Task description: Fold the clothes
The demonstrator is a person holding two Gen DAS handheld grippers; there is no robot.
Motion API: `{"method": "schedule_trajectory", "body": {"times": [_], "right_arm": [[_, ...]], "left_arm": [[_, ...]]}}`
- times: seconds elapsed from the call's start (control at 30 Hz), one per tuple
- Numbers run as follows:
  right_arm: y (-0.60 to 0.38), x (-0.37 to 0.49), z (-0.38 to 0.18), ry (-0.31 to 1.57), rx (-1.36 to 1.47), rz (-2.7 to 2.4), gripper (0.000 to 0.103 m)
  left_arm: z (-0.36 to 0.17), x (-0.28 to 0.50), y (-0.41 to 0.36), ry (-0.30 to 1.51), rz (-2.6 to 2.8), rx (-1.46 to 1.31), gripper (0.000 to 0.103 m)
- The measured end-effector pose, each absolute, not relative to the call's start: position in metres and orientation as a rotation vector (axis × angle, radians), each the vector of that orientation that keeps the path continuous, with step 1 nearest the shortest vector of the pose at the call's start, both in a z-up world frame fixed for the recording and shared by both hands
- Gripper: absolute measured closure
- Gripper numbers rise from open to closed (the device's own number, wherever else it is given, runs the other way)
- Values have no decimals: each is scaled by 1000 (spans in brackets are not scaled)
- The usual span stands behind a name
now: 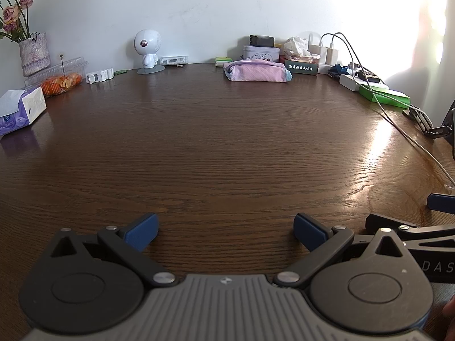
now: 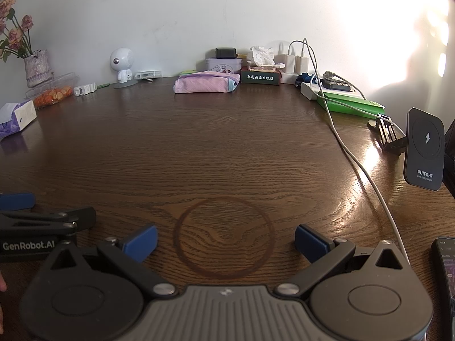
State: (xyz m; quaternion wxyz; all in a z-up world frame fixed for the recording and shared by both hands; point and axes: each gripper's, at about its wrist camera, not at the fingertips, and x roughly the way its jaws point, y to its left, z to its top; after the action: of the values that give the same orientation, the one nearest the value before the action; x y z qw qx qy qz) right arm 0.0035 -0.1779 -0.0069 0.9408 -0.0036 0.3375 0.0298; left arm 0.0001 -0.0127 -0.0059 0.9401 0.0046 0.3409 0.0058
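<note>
Left gripper: your left gripper [image 1: 226,231] hangs low over the near edge of the dark wooden table [image 1: 216,142], blue pads spread wide, nothing between them.
Right gripper: your right gripper [image 2: 226,240] sits just beside it, equally splayed and empty, framing a ring-shaped stain [image 2: 224,236] in the wood.
Garment: the pink folded cloth [image 1: 257,73] lies at the far edge near the wall, well apart from both tools, touching the dark green box [image 1: 302,68] on its right.
Stage: judging by the tidy bundle and bare working area, you are either between garments or finished; which cannot be told.
Risk, cable: the white charging cable [image 2: 355,159] trails across the right side of the table; a reach with your right tool could snag it and drag the plugs behind.
Risk, clutter: pulling the cloth forward could topple the tissue pile and tin [image 2: 224,65] crowding it.
Risk, stand: the wireless charger [image 2: 425,153] stands near your right side and could be knocked.
Writing: "PUIFGHT WIRELESS CHARGER" on the charger; "GenRobot.AI" on the left tool's side, "DAS" partly seen on the right's; white Chinese characters on the green box, too small to read surely.
</note>
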Motion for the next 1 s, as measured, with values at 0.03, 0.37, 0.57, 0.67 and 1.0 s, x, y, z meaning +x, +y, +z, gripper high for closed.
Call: {"method": "schedule_trajectory", "body": {"times": [0.03,0.37,0.57,0.67,1.0], "right_arm": [[-178,3,-7,689,-9,60,0],[-179,3,-6,688,-4,61,0],[-178,3,-6,688,-4,61,0],[-178,3,-6,688,-4,61,0],[-179,4,-5,688,-3,60,0]], "left_arm": [[-6,0,-13,696,12,9,1],[-6,-1,-12,696,11,9,1],[-6,-1,-12,695,11,9,1],[-6,-1,-12,695,11,9,1],[-6,-1,-13,695,12,8,1]]}}
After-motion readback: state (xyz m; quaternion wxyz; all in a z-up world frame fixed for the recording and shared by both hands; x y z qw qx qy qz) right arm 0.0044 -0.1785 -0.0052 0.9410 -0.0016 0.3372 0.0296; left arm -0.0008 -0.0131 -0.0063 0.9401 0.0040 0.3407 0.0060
